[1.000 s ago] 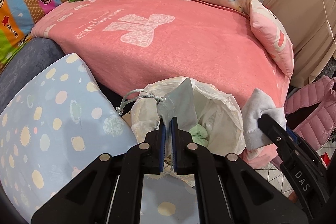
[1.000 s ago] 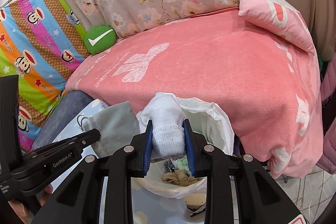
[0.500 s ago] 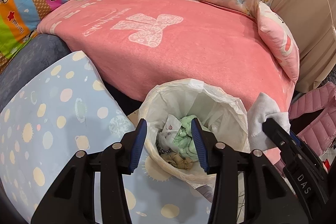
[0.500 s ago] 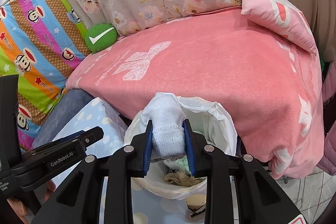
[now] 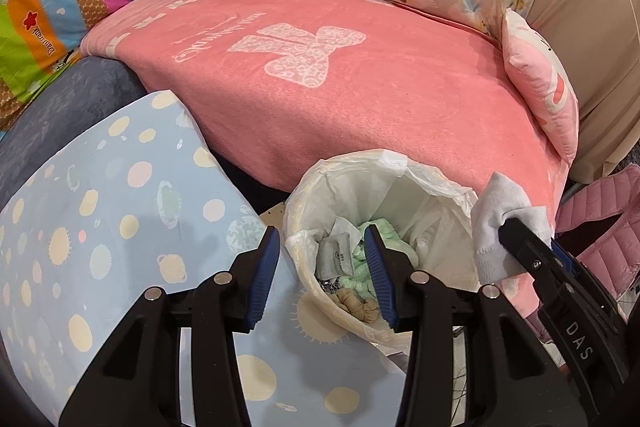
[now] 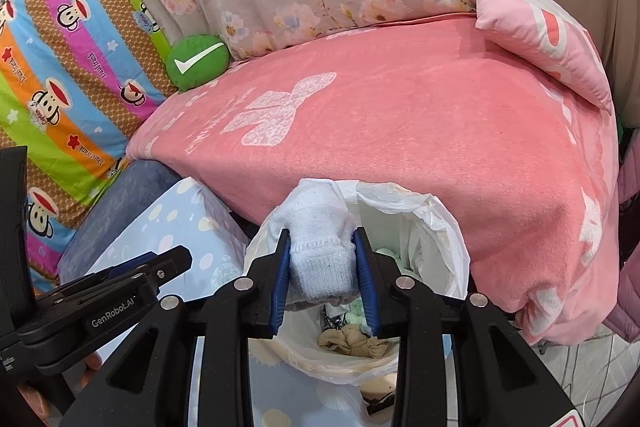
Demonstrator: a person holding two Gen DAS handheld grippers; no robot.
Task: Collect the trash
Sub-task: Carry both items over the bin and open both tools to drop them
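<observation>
my left gripper (image 5: 326,275) gapes empty over the trash bag (image 5: 420,183); right gripper (image 6: 322,277), fingers just easing apart, still pinches the white sock (image 6: 320,247).

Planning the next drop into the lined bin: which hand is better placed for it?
Right. The right tongs hold a white knitted sock over the white plastic-lined bin, jaws just easing open. The left tongs stand open and empty.

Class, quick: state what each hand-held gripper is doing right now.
Left hand-held gripper: open, empty, above the bin.
Right hand-held gripper: jaws just been opening, white sock between its pads.
</observation>
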